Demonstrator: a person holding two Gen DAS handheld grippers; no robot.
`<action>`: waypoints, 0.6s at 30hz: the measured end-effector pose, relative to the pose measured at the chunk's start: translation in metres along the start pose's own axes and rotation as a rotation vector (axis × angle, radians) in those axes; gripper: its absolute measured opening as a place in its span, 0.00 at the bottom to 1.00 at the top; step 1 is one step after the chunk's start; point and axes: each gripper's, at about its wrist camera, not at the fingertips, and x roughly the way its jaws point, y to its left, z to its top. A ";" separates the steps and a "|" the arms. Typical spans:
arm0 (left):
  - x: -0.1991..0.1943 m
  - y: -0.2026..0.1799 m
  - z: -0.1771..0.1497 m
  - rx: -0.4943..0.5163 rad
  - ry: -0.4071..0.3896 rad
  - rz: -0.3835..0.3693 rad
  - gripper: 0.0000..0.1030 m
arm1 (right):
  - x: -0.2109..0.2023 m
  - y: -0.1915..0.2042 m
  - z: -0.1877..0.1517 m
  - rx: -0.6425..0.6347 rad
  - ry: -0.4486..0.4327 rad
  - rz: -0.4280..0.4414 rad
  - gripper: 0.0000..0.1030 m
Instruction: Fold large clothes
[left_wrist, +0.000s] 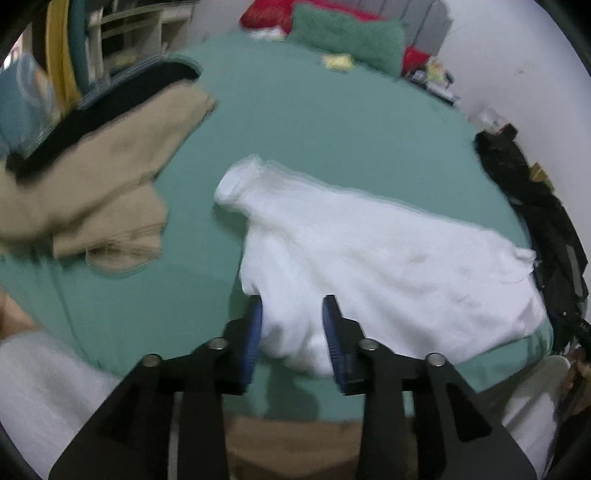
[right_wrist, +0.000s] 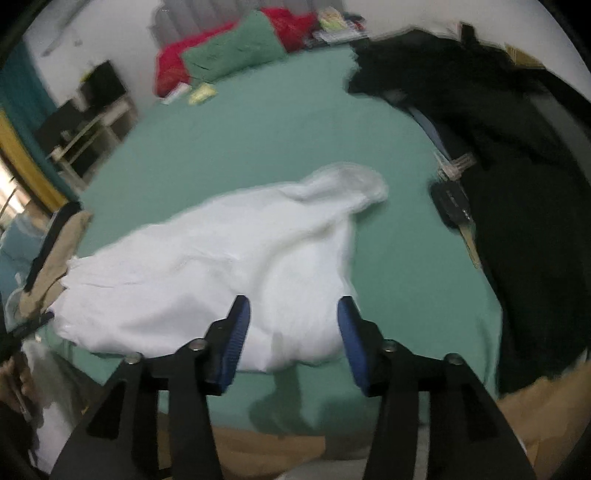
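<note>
1. White garment lies on the green bed — long axis running left to right across both views.
2. Left gripper, jaws spread, brackets its near-left corner fold.
3. Right gripper, jaws spread, brackets the near-right corner — neither visibly clamps cloth.

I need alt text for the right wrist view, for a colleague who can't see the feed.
Open right tongs with blue pads frame the near edge of a crumpled white garment lying on a green bed sheet. Dark clothing is heaped along the right side, with a green pillow and a red one at the far end.
</note>
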 end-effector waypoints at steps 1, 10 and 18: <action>-0.001 -0.007 0.002 0.013 -0.005 -0.023 0.37 | 0.000 0.006 0.001 -0.022 -0.008 0.027 0.53; 0.054 -0.070 0.009 0.129 0.191 -0.189 0.37 | 0.070 0.076 0.018 -0.148 0.090 0.185 0.55; 0.075 -0.077 0.022 0.201 0.196 -0.135 0.44 | 0.109 0.102 0.032 -0.335 0.122 0.057 0.55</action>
